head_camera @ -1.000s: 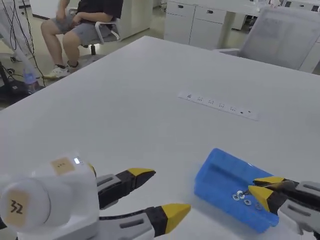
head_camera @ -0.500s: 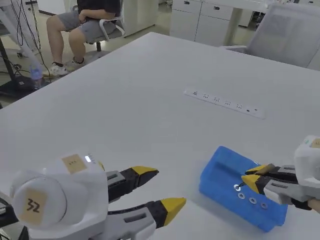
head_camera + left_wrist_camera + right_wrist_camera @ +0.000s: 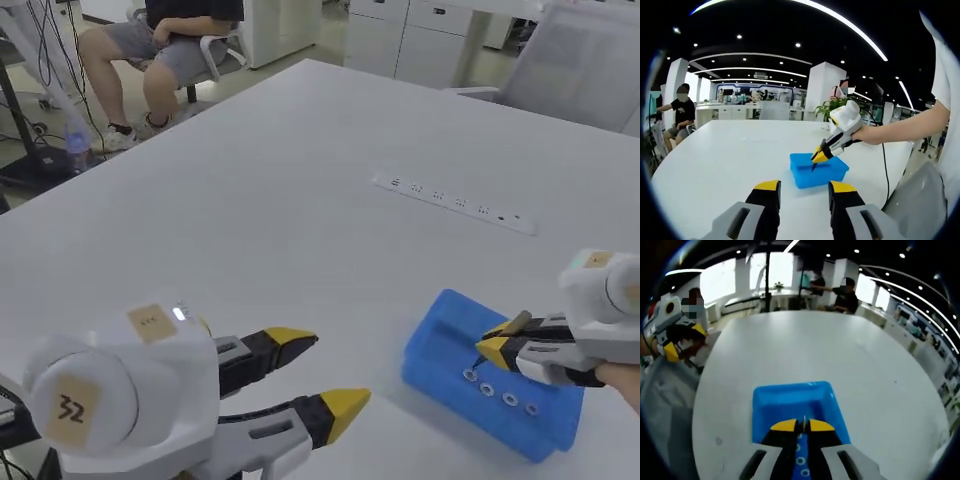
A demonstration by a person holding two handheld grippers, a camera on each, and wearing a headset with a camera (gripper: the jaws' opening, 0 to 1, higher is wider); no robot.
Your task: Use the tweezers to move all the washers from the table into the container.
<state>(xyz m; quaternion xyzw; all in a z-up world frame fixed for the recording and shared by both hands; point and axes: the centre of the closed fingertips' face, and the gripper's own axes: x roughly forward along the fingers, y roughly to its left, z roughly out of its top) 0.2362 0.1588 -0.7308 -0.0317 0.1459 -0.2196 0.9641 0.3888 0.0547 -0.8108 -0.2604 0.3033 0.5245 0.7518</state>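
At the left, the left tool (image 3: 328,372) hovers open and empty over the worktop (image 3: 300,200), probably just waiting. Further right, small silver washers (image 3: 487,390) lie in a row inside the blue container (image 3: 440,325). Above them the right tool (image 3: 500,338) pinches the tweezers (image 3: 804,421), seemingly for dropping one.

The number "32" stands in dark digits on a tan round paper sticker (image 3: 67,410) stuck to the white rounded rear of the left claw (image 3: 325,372). A second tan square sticker (image 3: 150,322) on top of that same body carries marks too small to read, as does the tan sticker (image 3: 598,260) on the right claw (image 3: 503,340).
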